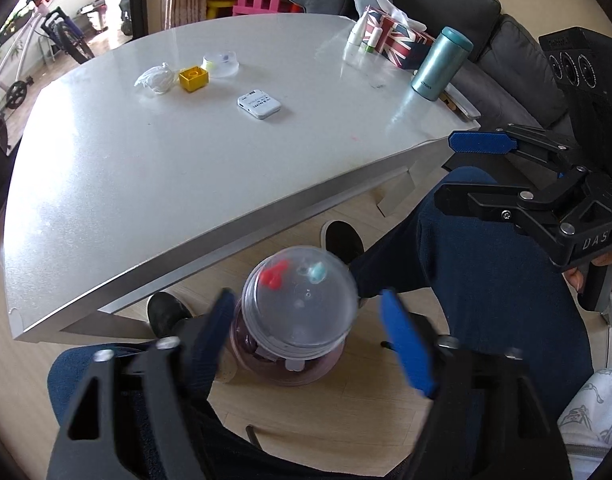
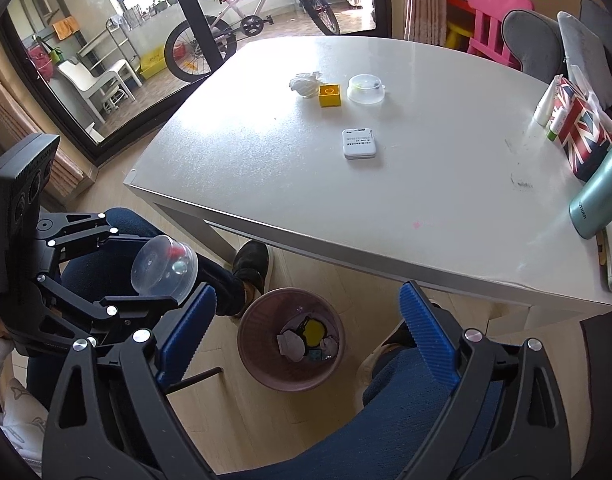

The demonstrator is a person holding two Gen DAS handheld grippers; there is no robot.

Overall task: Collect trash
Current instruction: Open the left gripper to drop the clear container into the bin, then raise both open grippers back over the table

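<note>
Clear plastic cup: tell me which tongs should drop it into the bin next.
Left. The left tongs have the clear plastic cup between their fingers, directly above the pink bin on the floor. The right tongs are open and empty, so they have nothing to drop.

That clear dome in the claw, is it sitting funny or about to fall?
Yes. The clear dome sits tilted between the left claw's fingers, which look spread in the left wrist view, right above the pink bin. Whether they still touch it isn't clear. Nothing has spilled on the floor.
</note>
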